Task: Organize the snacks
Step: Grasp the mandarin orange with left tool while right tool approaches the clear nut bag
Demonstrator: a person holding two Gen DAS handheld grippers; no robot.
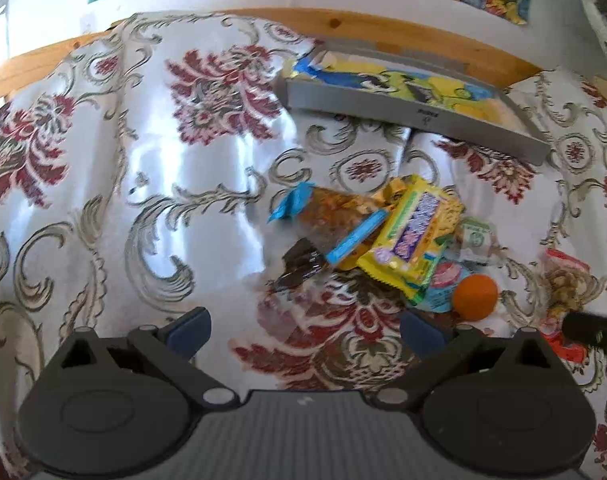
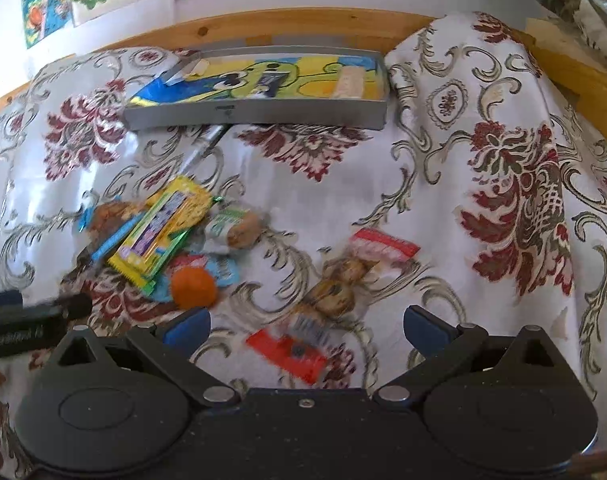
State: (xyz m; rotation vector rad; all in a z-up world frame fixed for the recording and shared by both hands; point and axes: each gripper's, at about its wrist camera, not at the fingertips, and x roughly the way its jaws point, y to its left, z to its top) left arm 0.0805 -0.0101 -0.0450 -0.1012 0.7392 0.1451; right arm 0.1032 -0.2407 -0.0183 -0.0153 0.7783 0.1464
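A pile of snacks lies on the floral tablecloth: a yellow wafer pack (image 1: 413, 236) (image 2: 163, 232), a blue-ended clear bag of nuts (image 1: 335, 208), a dark chocolate piece (image 1: 303, 260) and an orange ball-shaped snack (image 1: 474, 297) (image 2: 193, 287). A red-ended clear pack of cookies (image 2: 335, 292) (image 1: 563, 292) lies apart to the right. A grey tray (image 1: 415, 110) (image 2: 255, 114) with a cartoon lining sits at the back. My left gripper (image 1: 305, 330) is open, just short of the pile. My right gripper (image 2: 305, 326) is open, astride the cookie pack.
A small green-and-white wrapped roll (image 2: 233, 226) lies right of the wafer pack. A pen (image 2: 203, 148) pokes out beneath the tray. A wooden rail (image 2: 303, 26) and a wall with posters stand behind. Cloth bulges up at the right (image 2: 483, 120).
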